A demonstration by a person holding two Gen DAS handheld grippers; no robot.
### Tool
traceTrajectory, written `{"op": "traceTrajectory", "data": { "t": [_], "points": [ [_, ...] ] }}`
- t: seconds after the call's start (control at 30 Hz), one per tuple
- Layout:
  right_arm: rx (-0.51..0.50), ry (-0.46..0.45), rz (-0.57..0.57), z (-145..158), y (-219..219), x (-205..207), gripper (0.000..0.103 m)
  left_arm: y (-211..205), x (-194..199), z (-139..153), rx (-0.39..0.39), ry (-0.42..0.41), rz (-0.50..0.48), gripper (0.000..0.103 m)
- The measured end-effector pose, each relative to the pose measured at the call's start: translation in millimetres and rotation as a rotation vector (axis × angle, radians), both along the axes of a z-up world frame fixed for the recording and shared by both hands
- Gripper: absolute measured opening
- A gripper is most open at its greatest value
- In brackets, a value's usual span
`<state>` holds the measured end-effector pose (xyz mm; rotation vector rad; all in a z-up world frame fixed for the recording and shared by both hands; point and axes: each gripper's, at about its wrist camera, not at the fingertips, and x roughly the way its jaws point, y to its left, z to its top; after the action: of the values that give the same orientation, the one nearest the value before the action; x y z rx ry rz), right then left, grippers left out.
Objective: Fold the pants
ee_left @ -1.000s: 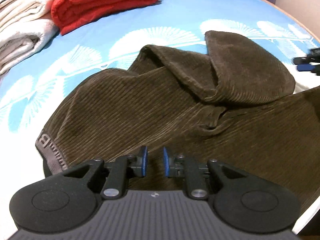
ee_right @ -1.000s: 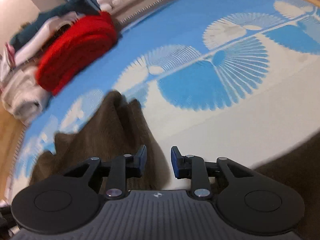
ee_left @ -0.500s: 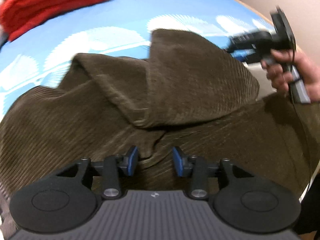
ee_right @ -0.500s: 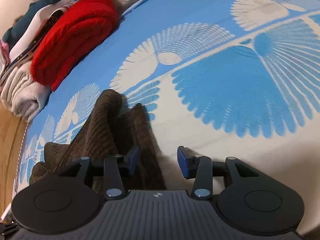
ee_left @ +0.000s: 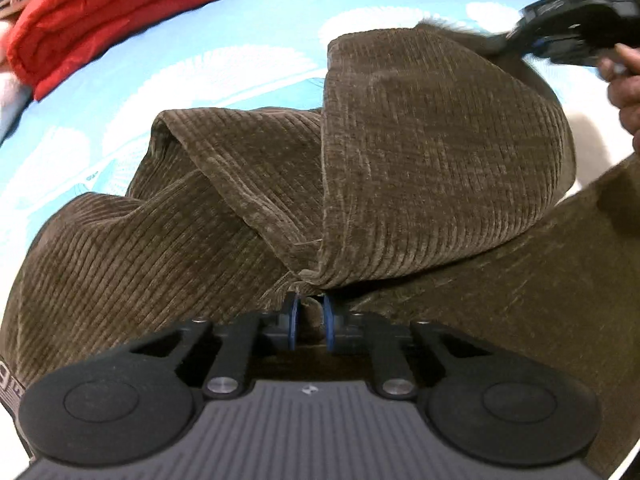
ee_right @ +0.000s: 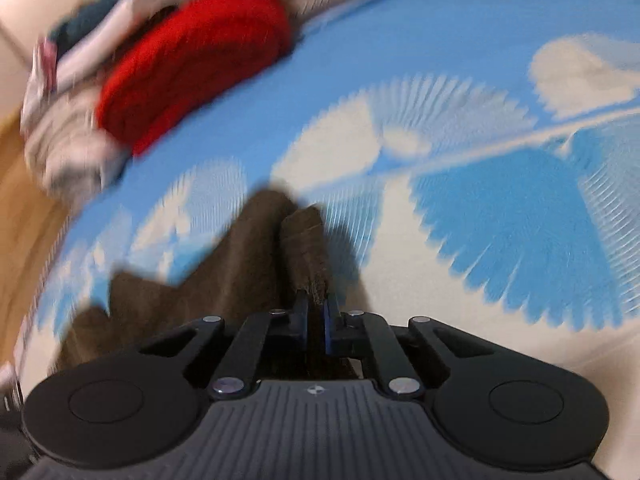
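At the near edge of the brown ribbed corduroy pants (ee_left: 420,148), the left tool (ee_left: 310,322) was closing, its blue pads narrow and pinching a small bunch of cloth where a folded-over flap met the layer beneath. The pants lay spread and rumpled on the bed, one leg doubled back over the rest in a loose hump. At the far side of the pants, the right tool (ee_right: 316,318) was clamped tight on a raised ridge of the same brown cloth (ee_right: 308,248), with a hand (ee_left: 624,84) visible behind it in the left view.

The corduroy looked thick, soft and fairly heavy for cloth; it probably would sag and drape between two holds rather than keep a crease by itself, and the ribbed nap should keep it from slipping out of the pads. Hems, the waistband and doubled edges seemed the soundest places to take hold, since a single layer might pull loose from the one under it.

Beyond the pants stretched the bedsheet (ee_left: 280,12), bright blue with white fan shapes, smooth and soft. Farther off than the pants, a folded red blanket (ee_left: 116,12) lay beside pale folded towels (ee_right: 68,152); the right view was blurred.
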<state>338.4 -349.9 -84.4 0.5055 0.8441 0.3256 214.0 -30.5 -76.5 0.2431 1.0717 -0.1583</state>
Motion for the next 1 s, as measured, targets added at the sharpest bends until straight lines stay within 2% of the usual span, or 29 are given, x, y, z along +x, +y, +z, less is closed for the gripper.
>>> {"op": "traceTrajectory", "data": {
  "t": [0.03,0.1,0.13,0.17,0.2,0.23,0.27,0.33,0.37,0.4,0.43,0.47,0.53,0.6,0.63,0.8,0.83,0.9,0.93,0.97,1.0],
  "points": [
    [0.013,-0.035,-0.061,8,-12,-5,0.006,2,1,1,-0.008,0.000,0.007,0.012],
    [0.039,-0.110,-0.272,23,-43,-20,0.006,4,-1,2,-0.006,-0.003,0.003,0.011],
    [0.047,-0.159,-0.455,31,-62,-36,0.006,6,-1,2,-0.007,-0.004,0.003,0.011],
    [0.014,-0.207,-0.652,40,-80,-56,0.006,7,-1,3,-0.011,-0.003,0.004,0.011],
    [-0.039,-0.221,-0.809,47,-94,-72,0.006,8,-1,3,-0.014,-0.001,0.003,0.011],
    [-0.069,-0.200,-0.900,47,-107,-82,0.006,8,-1,3,-0.012,0.001,-0.002,0.011],
    [-0.073,-0.135,-0.952,40,-121,-87,0.006,9,-1,3,-0.010,0.001,-0.007,0.011],
    [-0.063,0.052,-0.974,13,-144,-89,0.007,9,-1,2,-0.009,0.005,-0.017,0.011],
    [-0.040,0.136,-0.979,-2,-155,-89,0.012,10,1,2,-0.012,0.007,-0.017,0.011],
    [0.013,0.219,-0.990,-19,-166,-91,0.018,11,2,2,-0.018,0.012,-0.013,0.012],
    [0.065,0.258,-1.006,-32,-175,-93,0.019,12,4,2,-0.024,0.017,-0.010,0.012],
    [0.106,0.247,-1.009,-40,-182,-95,0.017,13,5,1,-0.028,0.022,-0.011,0.012],
    [0.072,0.203,-0.962,-38,-187,-90,0.018,13,6,1,-0.025,0.025,-0.022,0.013],
    [0.057,0.168,-0.931,-34,-189,-82,0.036,12,4,3,-0.027,0.016,-0.028,0.017],
    [0.054,0.161,-0.943,-35,-192,-83,0.038,11,3,3,-0.029,0.010,-0.033,0.020],
    [0.074,0.138,-0.939,-42,-207,-77,0.038,2,0,0,-0.022,-0.019,-0.065,0.040],
    [0.065,0.134,-0.933,-43,-207,-74,0.038,0,0,-1,-0.013,-0.024,-0.072,0.041],
    [0.042,0.128,-0.918,-45,-208,-75,0.036,-3,1,-3,0.012,-0.028,-0.081,0.041],
    [0.025,0.124,-0.912,-44,-208,-75,0.031,-3,1,-4,0.028,-0.030,-0.084,0.031],
    [0.010,0.122,-0.903,-44,-208,-74,0.013,-2,2,-5,0.049,-0.036,-0.075,0.020],
    [0.005,0.112,-0.893,-43,-208,-73,0.009,2,3,-3,0.056,-0.039,-0.058,0.013]
  ]
}}
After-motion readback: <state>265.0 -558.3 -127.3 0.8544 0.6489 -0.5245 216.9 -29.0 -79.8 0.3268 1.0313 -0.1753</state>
